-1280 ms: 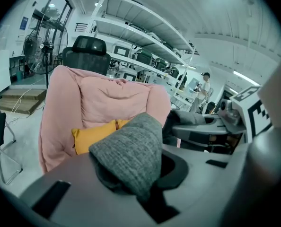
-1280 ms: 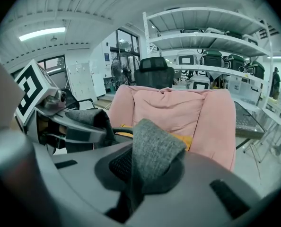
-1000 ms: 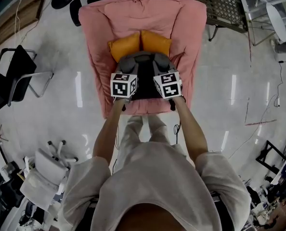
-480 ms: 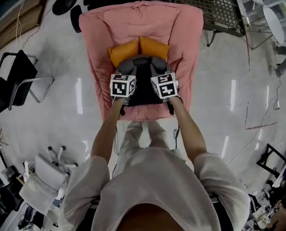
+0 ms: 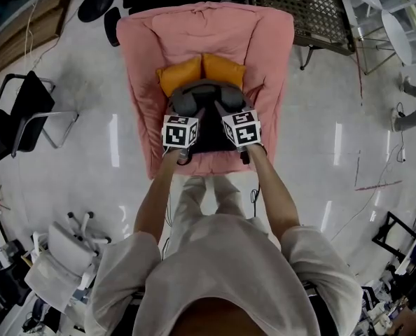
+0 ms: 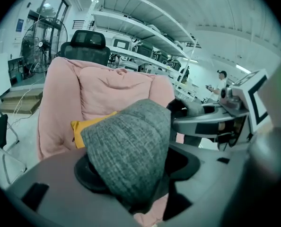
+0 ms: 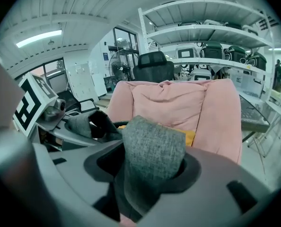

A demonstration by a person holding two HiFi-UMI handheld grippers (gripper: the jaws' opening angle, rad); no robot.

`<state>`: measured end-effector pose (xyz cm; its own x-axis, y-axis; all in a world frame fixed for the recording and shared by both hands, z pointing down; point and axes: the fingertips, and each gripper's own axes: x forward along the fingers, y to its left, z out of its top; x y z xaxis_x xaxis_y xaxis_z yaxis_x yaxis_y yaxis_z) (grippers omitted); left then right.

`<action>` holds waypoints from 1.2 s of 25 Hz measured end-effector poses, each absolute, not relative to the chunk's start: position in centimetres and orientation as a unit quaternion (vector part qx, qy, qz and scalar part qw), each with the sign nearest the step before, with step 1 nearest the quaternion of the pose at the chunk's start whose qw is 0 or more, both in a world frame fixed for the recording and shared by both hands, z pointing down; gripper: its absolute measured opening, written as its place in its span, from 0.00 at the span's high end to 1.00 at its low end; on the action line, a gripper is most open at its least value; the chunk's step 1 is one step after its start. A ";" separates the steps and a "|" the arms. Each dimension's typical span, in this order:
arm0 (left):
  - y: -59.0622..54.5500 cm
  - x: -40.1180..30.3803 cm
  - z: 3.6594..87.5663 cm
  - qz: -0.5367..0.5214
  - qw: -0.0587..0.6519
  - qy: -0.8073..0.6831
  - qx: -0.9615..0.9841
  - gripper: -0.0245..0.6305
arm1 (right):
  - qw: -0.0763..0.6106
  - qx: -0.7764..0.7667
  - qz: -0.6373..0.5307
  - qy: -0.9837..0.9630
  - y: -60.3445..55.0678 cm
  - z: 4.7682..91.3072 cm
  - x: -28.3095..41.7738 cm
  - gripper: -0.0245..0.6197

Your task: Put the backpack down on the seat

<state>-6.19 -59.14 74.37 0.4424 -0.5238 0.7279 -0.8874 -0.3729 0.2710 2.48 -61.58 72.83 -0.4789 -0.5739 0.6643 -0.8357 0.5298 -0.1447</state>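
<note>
Looking down from the head view, the backpack [image 5: 209, 128] rests on the seat of a pink armchair [image 5: 264, 40]. Its long axis runs from the seat's front edge toward the backrest. The grey strap end points at two orange cushions [image 5: 180, 72] and touches them, and the black body points toward the person. Whether it lies flat or leans on the cushions cannot be told. The left gripper [image 5: 183, 117] and right gripper [image 5: 234, 115] sit side by side over the pack's near half, their marker cubes covering the jaws in this view.

Left gripper view: the jaws are opening and stand wide apart. A grey woven shoulder strap [image 6: 131, 145] arches up between them, and no pad visibly presses on it. The armchair back and one orange cushion lie beyond it, with the right gripper just beside it.

Right gripper view: the jaws are opening. The other grey strap [image 7: 152, 155] stands upright in the gap, loose, with space on both sides. Shelving [image 7: 211, 32] stands behind the armchair.
</note>
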 end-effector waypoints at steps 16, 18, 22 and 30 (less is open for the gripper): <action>-51.2 -6.5 77.6 0.310 0.364 -0.451 0.754 0.51 | 0.283 0.428 0.234 -0.826 -56.0 73.6 3.6 0.39; -50.3 -6.6 78.1 0.312 0.367 -0.451 0.751 0.51 | 0.283 0.429 0.235 -0.825 -55.3 73.6 3.6 0.39; -49.1 -6.9 78.5 0.313 0.368 -0.455 0.748 0.51 | 0.287 0.431 0.235 -0.823 -54.0 73.8 3.9 0.41; -48.2 -7.9 76.5 0.303 0.340 -0.483 0.748 0.51 | 0.281 0.443 0.224 -0.822 -52.9 72.5 4.7 0.43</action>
<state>-7.92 -48.24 76.55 0.3508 -0.5161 0.7814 -0.9280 -0.3033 0.2163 4.67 -52.87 72.49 -0.4505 -0.6015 0.6597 -0.8530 0.5081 -0.1192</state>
